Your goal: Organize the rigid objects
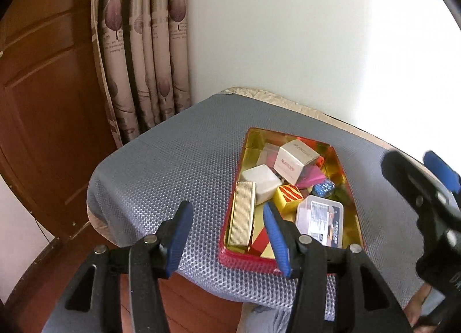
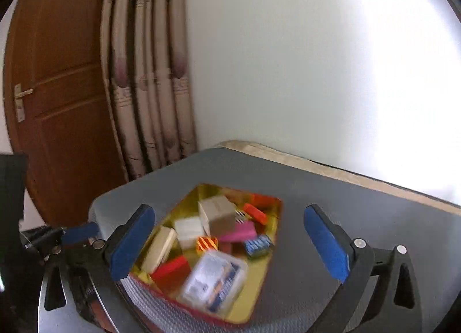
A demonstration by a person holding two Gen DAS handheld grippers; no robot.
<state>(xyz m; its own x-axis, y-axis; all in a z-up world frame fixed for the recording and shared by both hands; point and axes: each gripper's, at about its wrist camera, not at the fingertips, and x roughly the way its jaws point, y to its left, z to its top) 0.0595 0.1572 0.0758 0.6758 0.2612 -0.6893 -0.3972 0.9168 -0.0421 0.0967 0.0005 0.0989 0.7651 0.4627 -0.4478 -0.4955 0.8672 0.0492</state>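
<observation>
Step in hand, by guess: first pick from the tray (image 1: 350, 197), nothing lifted yet. Best to start w/ a piece lying free on top at the near end, not a wedged one. Clear plastic case (image 1: 321, 219) looks easiest: sits on top, near right of tray, flat sides. Approach from above, blue pads either side of its short width, close slow; slick plastic may slip if pinched at a corner. Keep other claw off the tray rim while lifting.

Left claw (image 1: 227, 235): released, nothing between pads, hangs low at near edge of counter (image 1: 173, 166), aimed fwd and down; right pad overlaps near-left corner of tray in view, touching or not: can't tell. Right claw (image 2: 230, 242): spread wide, empty, hovers above tray, tilted down at it; right wrist view blurred, so likely moving.

Near to far in tray: red-gold flat box (image 1: 260, 242) at near end; ribbed gold bar (image 1: 242, 213) along left wall; clear case to its right; yellow-red striped cube (image 1: 288, 196) mid; white rounded box (image 1: 262, 181) behind bar; blue sparkly block (image 1: 324, 187) at right; pink piece (image 1: 311, 174) under pale carton (image 1: 296, 160), tilted, far end.

Beyond: wall (image 1: 288, 30), curtain (image 1: 144, 45) far left, wooden door (image 1: 43, 102) left.
</observation>
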